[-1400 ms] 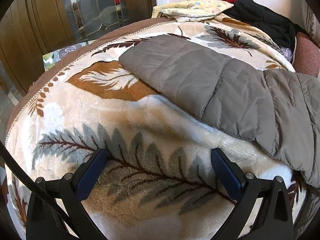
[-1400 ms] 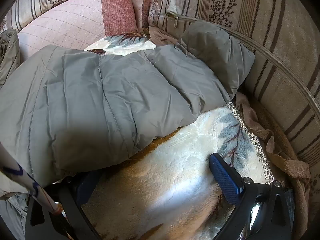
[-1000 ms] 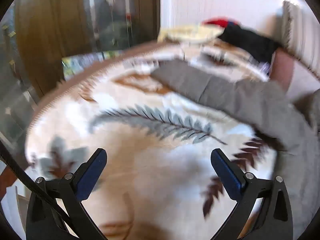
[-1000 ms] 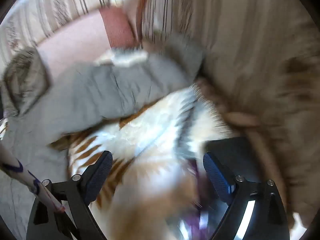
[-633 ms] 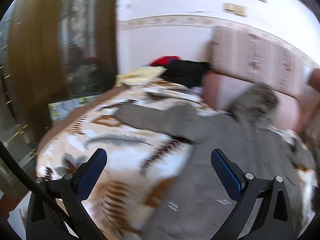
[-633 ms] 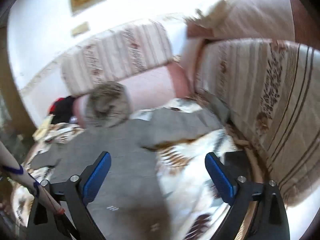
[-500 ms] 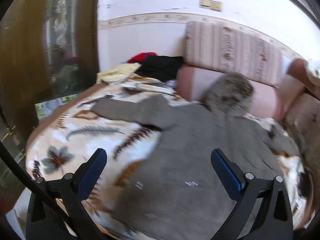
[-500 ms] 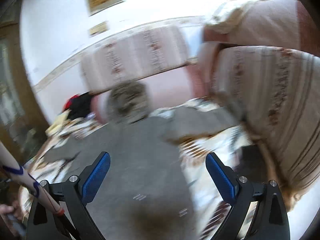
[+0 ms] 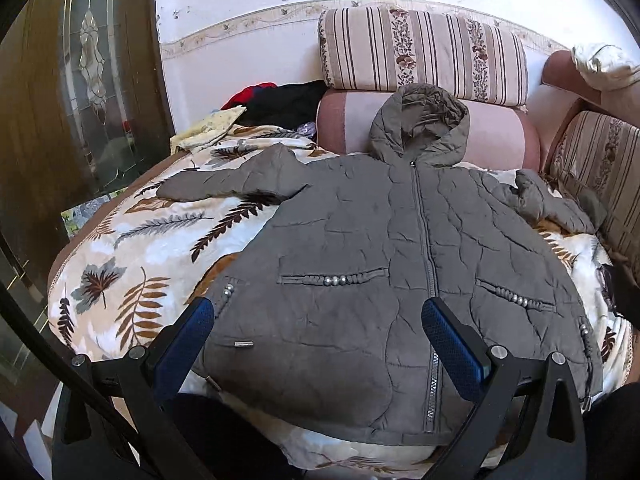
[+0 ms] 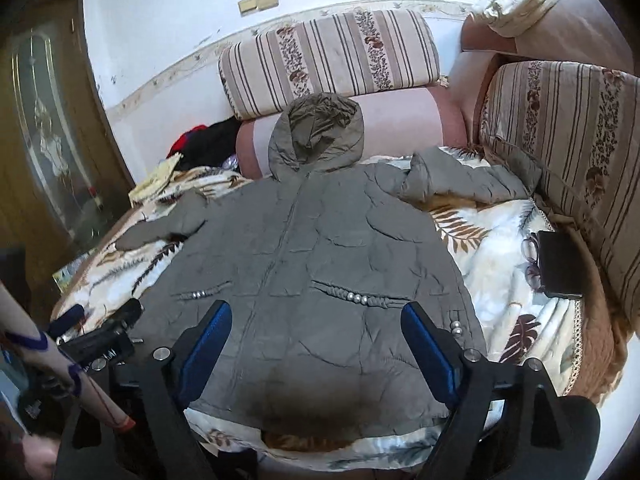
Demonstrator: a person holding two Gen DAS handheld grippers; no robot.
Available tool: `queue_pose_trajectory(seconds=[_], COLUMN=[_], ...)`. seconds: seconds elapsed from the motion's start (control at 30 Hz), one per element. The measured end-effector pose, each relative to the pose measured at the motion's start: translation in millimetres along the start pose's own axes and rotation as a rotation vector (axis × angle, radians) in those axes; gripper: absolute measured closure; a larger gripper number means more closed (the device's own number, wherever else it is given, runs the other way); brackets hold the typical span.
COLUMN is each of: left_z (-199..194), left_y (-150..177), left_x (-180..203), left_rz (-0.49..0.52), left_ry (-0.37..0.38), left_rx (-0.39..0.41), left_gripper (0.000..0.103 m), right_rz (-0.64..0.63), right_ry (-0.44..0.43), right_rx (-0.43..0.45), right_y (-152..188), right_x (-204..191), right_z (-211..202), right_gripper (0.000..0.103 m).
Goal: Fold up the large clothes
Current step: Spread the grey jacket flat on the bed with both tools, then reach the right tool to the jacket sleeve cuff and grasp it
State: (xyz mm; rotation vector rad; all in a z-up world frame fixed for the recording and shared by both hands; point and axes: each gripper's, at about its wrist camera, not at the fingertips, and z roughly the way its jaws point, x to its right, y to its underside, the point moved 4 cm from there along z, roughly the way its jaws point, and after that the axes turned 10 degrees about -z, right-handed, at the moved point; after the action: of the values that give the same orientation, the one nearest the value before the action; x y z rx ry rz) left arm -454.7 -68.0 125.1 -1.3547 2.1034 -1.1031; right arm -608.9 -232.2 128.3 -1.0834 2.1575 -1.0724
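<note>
A grey quilted hooded jacket [image 9: 360, 264] lies front up and zipped on a leaf-patterned blanket [image 9: 160, 240], hood [image 9: 420, 120] resting against a pink bolster, both sleeves spread out sideways. My left gripper [image 9: 316, 312] hovers open above the jacket's lower left front, nothing between its blue pads. In the right wrist view the same jacket [image 10: 320, 248] fills the middle. My right gripper [image 10: 316, 312] hangs over the hem area, jaws wide and closing, with nothing between them. The left gripper [image 10: 99, 311] shows at the left edge of that view.
Striped cushions [image 9: 420, 48] line the back and right side. A pile of black and red clothes [image 9: 288, 100] and a yellow cloth [image 9: 208, 128] sit at the far left corner. A dark flat case [image 10: 558, 264] with glasses lies at the right. A wooden glazed door [image 9: 92, 80] stands left.
Both grippers have drawn back and up from close over the sleeves to the hem side, so the whole jacket now shows. Both stayed open and empty.
</note>
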Motion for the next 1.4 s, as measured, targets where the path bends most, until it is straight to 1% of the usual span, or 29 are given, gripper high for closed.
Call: queue_pose_trajectory(seconds=[0.1,0.27,0.77,1.03,1.4], left_z=[0.0,3.1,6.0,-4.3,-29.6], left_y=[1.0,1.9,3.0,3.3,0.5], left_x=[-0.8,-2.5,-2.2,-3.5,-0.1], left_rz=[-0.004,-0.002,0.010,0.013,0.029], left_ry=[-0.002,-0.009,-0.005,-0.009,-0.008], left_rx=[0.002,-0.015,-0.027,-0.006,0.039], left_gripper=[0.000,0.000,0.000,0.000,0.000], right_rz=[-0.024,-0.027,-0.058,-0.060,-0.063], right_ry=[-0.007,-0.029,-0.024,-0.029,-0.044], right_rx=[-0.008,-0.024,-0.036,-0.028,0.024], right_y=[1.4,-0.7,6.7,6.4,6.2], right_x=[-3.7,-4.1,-5.8,-8.0,-8.6], right_z=[2.4,8.1,12.0,9.0,-12.5], right_gripper=[0.013,0.013,0.013,0.013,0.013])
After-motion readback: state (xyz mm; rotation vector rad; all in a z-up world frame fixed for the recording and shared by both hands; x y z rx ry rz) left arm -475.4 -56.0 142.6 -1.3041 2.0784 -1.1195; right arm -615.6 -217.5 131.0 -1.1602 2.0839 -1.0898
